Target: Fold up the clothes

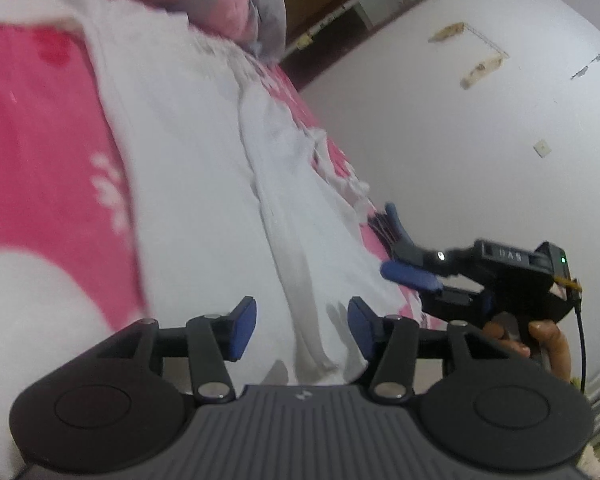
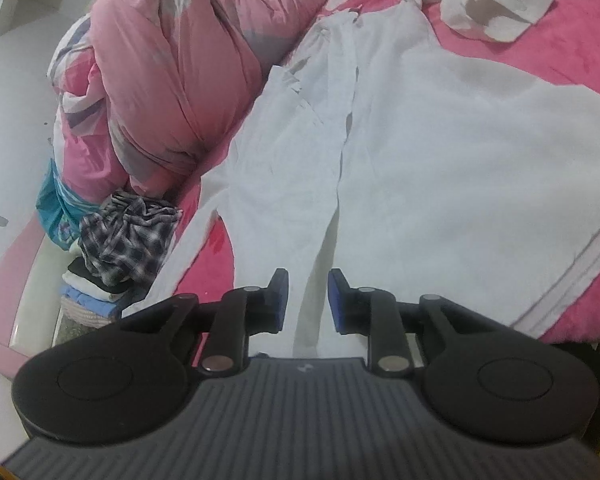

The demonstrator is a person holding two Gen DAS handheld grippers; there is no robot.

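A white button-up shirt [image 2: 440, 152] lies spread front-up on the pink bedcover [image 2: 580, 52], its collar and a cuff [image 2: 496, 4] at the far end. My right gripper [image 2: 309, 300] is open just above the shirt's near hem, by the button placket; the pads are apart and hold no cloth. In the left wrist view the same shirt [image 1: 204, 184] fills the middle. My left gripper [image 1: 302, 328] is open over its near edge, pads wide apart. The right gripper [image 1: 388, 240] shows there at the shirt's right side, fingers spread, held by a hand [image 1: 540, 332].
A rolled pink duvet [image 2: 172, 64] lies along the shirt's left side. A crumpled plaid garment [image 2: 128, 236] sits on a stack of folded clothes [image 2: 88, 296] at the bed's left edge. A white wall [image 1: 480, 140] and a dark doorway [image 1: 340, 4] are beyond the bed.
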